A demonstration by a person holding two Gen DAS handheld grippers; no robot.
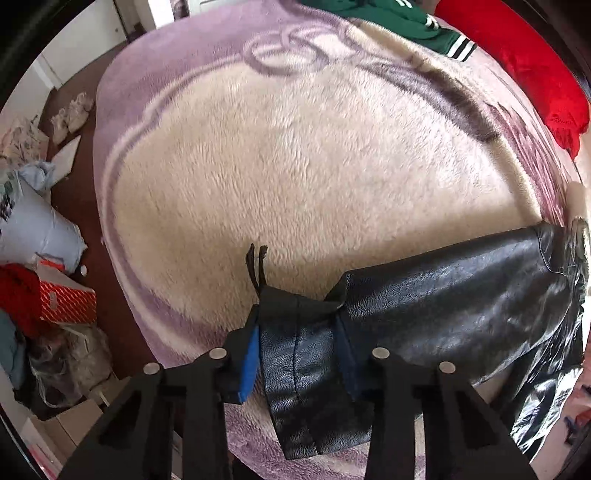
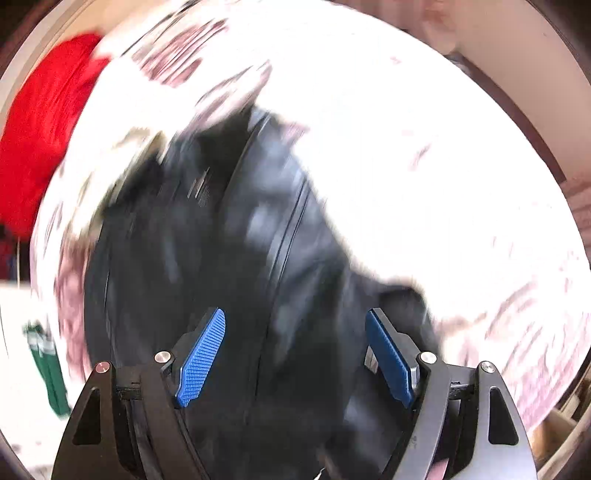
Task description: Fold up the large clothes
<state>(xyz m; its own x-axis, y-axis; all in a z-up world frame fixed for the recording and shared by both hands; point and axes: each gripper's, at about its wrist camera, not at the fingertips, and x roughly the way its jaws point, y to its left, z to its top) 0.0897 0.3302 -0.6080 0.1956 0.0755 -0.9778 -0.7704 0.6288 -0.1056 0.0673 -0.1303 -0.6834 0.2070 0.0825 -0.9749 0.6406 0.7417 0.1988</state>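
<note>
A black leather jacket (image 1: 443, 295) lies on a bed covered by a fluffy cream and lilac blanket (image 1: 295, 166), toward the bed's near edge in the left wrist view, with one sleeve stretched out across the cream middle of the blanket and the shiny body bunched toward the right side. The left claw (image 1: 301, 332) points steeply down at the end of that sleeve, and its blue pads (image 1: 249, 362) press on the sleeve cuff from both sides, so the leather is pinched between them; a short black cord or tab (image 1: 256, 266) sticks up from the cuff just beyond the fingertips. In the right wrist view the picture is heavily smeared, but the right claw (image 2: 295, 354) shows clearly above the jacket's dark body (image 2: 221, 240), its two blue ribbed pads (image 2: 201, 358) standing wide apart with nothing pressed between them; whether they touch the leather I cannot tell. At the far edge of the bed lie a green garment with white-striped cuffs (image 1: 406, 26) and a red plush pillow or blanket (image 1: 528, 70), well apart from the jacket. Beside the bed's left side, on the dark floor, sit a red patterned box (image 1: 66, 299), a pale blue plastic bag (image 1: 33, 229) and a pair of light shoes (image 1: 72, 114).
</note>
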